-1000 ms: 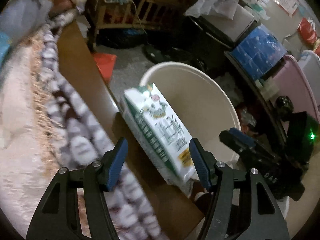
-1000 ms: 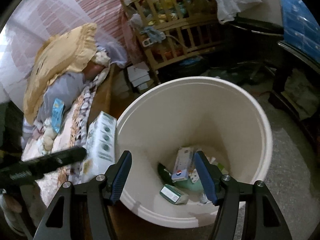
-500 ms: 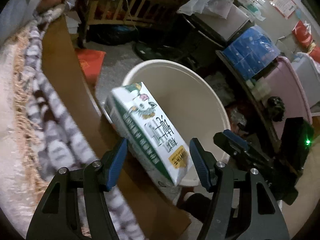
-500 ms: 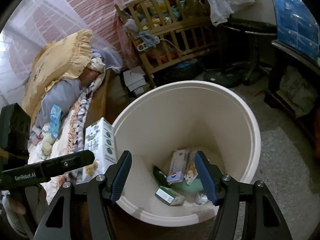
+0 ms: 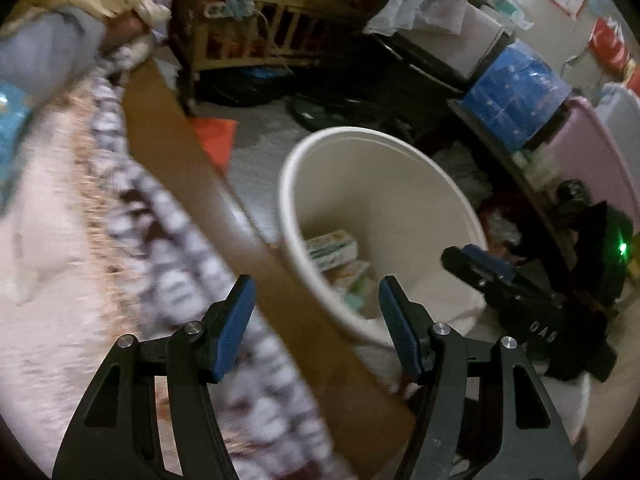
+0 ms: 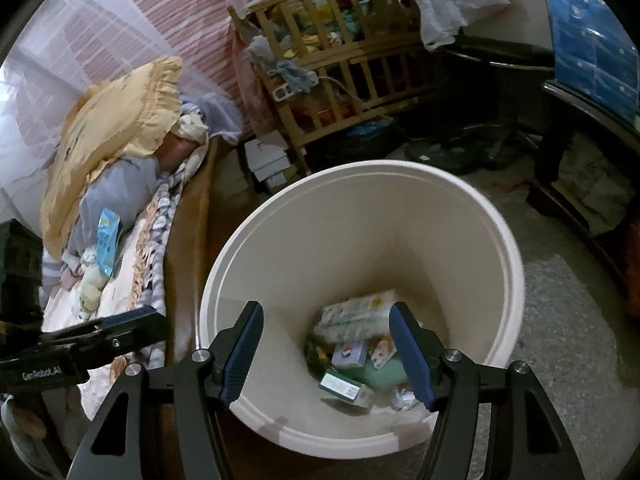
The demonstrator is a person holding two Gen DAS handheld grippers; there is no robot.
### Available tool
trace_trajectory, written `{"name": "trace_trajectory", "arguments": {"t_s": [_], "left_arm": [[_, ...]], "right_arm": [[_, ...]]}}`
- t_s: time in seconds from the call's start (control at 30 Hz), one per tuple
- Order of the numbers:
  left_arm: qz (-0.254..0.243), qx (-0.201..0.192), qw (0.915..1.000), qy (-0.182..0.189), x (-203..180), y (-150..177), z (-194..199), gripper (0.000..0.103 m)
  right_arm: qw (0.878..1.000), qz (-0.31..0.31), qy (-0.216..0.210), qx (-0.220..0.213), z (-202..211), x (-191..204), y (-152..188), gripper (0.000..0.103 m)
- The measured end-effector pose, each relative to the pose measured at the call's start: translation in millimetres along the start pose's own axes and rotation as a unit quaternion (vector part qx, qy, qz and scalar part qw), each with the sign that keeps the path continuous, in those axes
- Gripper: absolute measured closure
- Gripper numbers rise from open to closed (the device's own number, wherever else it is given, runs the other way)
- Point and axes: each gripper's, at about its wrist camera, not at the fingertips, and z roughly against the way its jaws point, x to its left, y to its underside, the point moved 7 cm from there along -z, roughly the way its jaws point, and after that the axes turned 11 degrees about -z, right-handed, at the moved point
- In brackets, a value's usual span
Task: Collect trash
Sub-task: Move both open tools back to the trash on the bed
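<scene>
A cream trash bucket (image 6: 508, 248) stands on the floor beside the bed; it also shows in the left wrist view (image 5: 384, 148). A white and green carton (image 6: 356, 314) lies inside it on top of several other packets (image 6: 348, 360); the carton also shows in the left wrist view (image 5: 332, 246). My left gripper (image 5: 316, 312) is open and empty above the bed's wooden edge (image 5: 192, 184), beside the bucket. My right gripper (image 6: 326, 350) is open and empty above the bucket's near rim. A blue packet (image 6: 107, 240) lies on the bed.
A yellow pillow (image 6: 116, 128) and grey clothes lie on the bed. A wooden crib (image 6: 344, 64) full of things stands behind the bucket. A red sheet (image 5: 214, 138) lies on the floor. Blue packs (image 5: 516, 92) and a pink tub (image 5: 592, 168) stand at the right.
The white and green carton was between my left fingers at the bucket's rim. It now lies inside the bucket, and my left gripper has swung back over the bed edge.
</scene>
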Motion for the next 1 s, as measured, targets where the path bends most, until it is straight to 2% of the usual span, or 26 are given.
{"name": "trace_trajectory", "arguments": {"t_s": [0.17, 0.33, 0.67, 1.0], "left_arm": [[-0.006, -0.003, 0.9982, -0.060, 24.6, 17.0, 23.2, 0.040], [-0.010, -0.021, 0.9929, -0.117, 49.9, 29.3, 52.5, 0.040], [0.026, -0.038, 0.9833, -0.176, 111.0, 59.1, 104.3, 0.040], [0.062, -0.049, 0.9726, -0.219, 171.5, 98.8, 149.8, 0.040]], "right_arm": [[1.000, 0.018, -0.013, 0.009, -6.0, 17.8, 11.2, 0.040], [0.998, 0.047, -0.022, 0.019, -11.4, 45.3, 23.1, 0.040], [0.993, 0.092, -0.070, 0.033, -11.0, 126.7, 48.6, 0.036], [0.979, 0.152, -0.115, 0.073, -31.4, 219.3, 88.0, 0.036]]}}
